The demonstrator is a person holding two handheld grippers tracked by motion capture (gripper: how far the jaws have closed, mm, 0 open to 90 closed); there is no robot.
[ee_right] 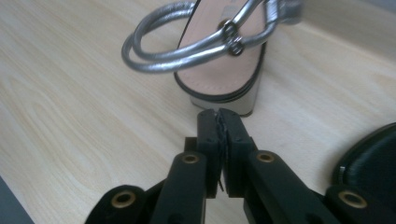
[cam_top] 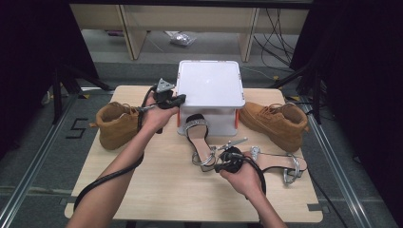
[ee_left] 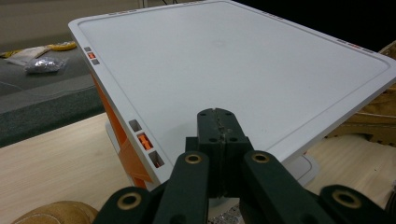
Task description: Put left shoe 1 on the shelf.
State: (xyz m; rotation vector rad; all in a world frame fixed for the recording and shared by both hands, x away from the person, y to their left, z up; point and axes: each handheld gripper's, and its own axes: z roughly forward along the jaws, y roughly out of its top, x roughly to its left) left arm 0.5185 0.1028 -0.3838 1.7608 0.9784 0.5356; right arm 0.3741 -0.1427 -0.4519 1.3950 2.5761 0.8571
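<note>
A: High view first. My left tool (cam_top: pixel 179 99) sits at the near-left edge of the white box's lid (cam_top: pixel 210 83), jaws together, nothing in them. My right tool (cam_top: pixel 219 167) is low over the tabletop (cam_top: pixel 161 185), jaws together and empty, just beside the near sandal (cam_top: pixel 199 137); the second sandal (cam_top: pixel 280 164) lies on its far side, behind my hand.

B: Risks there?

A: I judge the right tool could nudge the sandal's silver straps and drag it. A boot (cam_top: pixel 116 124) flanks the left tool and another boot (cam_top: pixel 278 123) stands beyond the second sandal, so sideways room is tight; the open space is toward me.

B: Left tool view?

A: Closed jaws rest at the lid's rim (ee_left: pixel 140 140), orange latches (ee_left: pixel 144 141) right beside them. A push here could skid the box or slip off the edge.

B: Right tool view?

A: Closed tips point at the sandal's heel (ee_right: pixel 224 93), close, possibly touching; I can't tell. Straps (ee_right: pixel 187 51) loop just above, a snag hazard. Bare wood lies to the left of the tool.
</note>
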